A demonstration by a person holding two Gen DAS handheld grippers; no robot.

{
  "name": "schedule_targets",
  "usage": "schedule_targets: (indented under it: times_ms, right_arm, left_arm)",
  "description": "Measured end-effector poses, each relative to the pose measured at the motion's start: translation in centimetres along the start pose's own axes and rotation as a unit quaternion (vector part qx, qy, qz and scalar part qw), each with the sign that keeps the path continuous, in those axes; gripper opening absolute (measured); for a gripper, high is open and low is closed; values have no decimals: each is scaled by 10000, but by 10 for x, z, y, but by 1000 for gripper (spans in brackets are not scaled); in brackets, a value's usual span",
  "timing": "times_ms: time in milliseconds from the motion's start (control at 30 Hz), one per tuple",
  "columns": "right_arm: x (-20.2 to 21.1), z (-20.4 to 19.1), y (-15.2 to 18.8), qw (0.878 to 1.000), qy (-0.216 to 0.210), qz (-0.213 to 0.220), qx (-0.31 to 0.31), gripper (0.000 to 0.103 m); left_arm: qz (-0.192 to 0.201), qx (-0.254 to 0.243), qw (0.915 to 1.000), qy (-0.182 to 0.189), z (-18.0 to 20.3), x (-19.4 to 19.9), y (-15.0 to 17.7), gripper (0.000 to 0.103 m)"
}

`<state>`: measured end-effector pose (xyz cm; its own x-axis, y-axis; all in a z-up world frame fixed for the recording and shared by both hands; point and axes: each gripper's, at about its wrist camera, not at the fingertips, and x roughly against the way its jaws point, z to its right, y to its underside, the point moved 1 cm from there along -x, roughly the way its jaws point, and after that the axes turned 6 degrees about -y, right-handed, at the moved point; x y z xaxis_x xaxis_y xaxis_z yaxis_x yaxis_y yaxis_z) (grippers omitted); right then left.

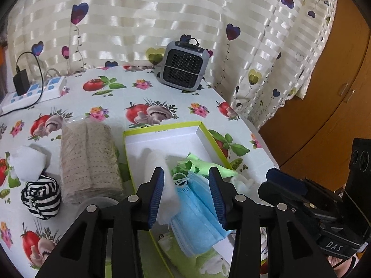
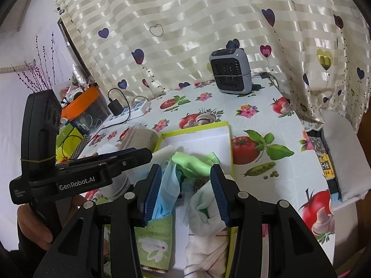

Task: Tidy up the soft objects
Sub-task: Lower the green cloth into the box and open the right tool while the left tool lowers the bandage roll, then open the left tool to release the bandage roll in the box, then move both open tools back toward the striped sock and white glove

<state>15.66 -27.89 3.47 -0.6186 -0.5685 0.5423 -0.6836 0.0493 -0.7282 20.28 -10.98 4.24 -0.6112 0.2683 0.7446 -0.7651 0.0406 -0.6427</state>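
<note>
Box (image 1: 162, 136), white with yellow-green rim, is sitting on the desk (image 1: 129, 88) and already holding a blue face mask (image 1: 197, 210), a white cotton wad (image 1: 162, 162), green cloths (image 2: 194, 163) and a rabbit-print towel (image 2: 154, 246). Left tongs (image 1: 186, 195) are hovering spread over mask and cotton, pinching nothing. Right tongs (image 2: 186, 193) are likewise spread above the pile. Still lying out, left of the box: beige perforated roll (image 1: 89, 159), striped sock ball (image 1: 41, 197), white cotton lump (image 1: 27, 163). Task is appearing over half done.
</note>
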Motion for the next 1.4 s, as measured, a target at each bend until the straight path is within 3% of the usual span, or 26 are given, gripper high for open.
schedule_targets:
  times_ms: [367, 733, 1033, 1400]
  right_arm:
    - [7, -10, 5, 10000, 3, 42, 24, 45]
    - [26, -45, 13, 9988, 31, 150, 469, 45]
    - [30, -70, 21, 9970, -43, 142, 761, 45]
    - [29, -86, 28, 9956, -64, 84, 934, 45]
  left_arm:
    - [115, 181, 9998, -5, -18, 20, 1, 39]
    - [310, 106, 9995, -38, -18, 56, 20, 39]
    - [569, 91, 9979, -309, -24, 90, 37, 39]
    - [642, 128, 9964, -531, -35, 105, 56, 39]
